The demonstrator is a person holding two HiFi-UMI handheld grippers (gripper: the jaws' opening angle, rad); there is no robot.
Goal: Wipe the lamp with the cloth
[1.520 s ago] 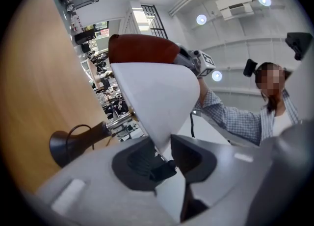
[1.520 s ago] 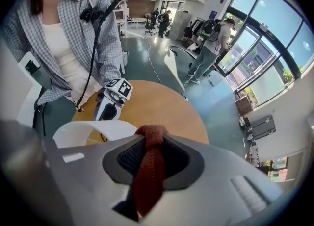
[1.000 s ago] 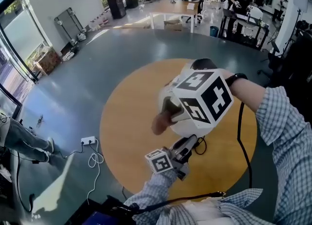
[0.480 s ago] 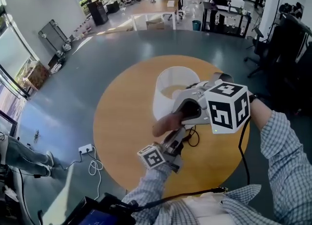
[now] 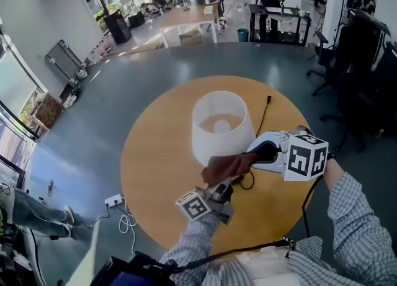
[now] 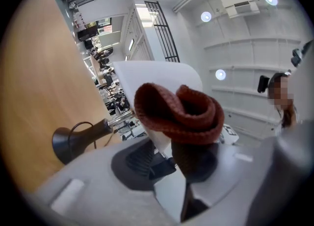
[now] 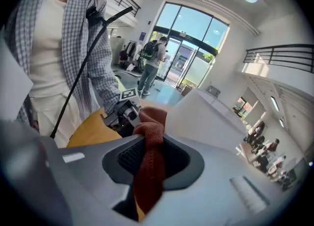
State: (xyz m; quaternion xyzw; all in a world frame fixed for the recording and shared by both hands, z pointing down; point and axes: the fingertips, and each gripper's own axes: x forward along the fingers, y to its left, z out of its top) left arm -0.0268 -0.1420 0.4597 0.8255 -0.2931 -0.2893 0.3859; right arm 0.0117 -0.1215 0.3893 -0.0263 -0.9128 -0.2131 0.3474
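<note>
Jaws of the right gripper [image 5: 249,157] clamp one end of the rust-brown cloth [image 5: 224,167]; the left gripper [image 5: 222,187] pinches the other end, the cloth bunched between them. Just beyond, the white lamp [image 5: 220,126] stands near the middle of the round table [image 5: 155,154], its cord [image 5: 265,112] trailing toward the far edge.

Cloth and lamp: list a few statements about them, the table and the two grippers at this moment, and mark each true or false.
1. The left gripper and the right gripper are both shut on the cloth. True.
2. The table is square. False: it is round.
3. The lamp lies on its side. False: it stands upright on the table.
4. The cloth is reddish-brown. True.
</note>
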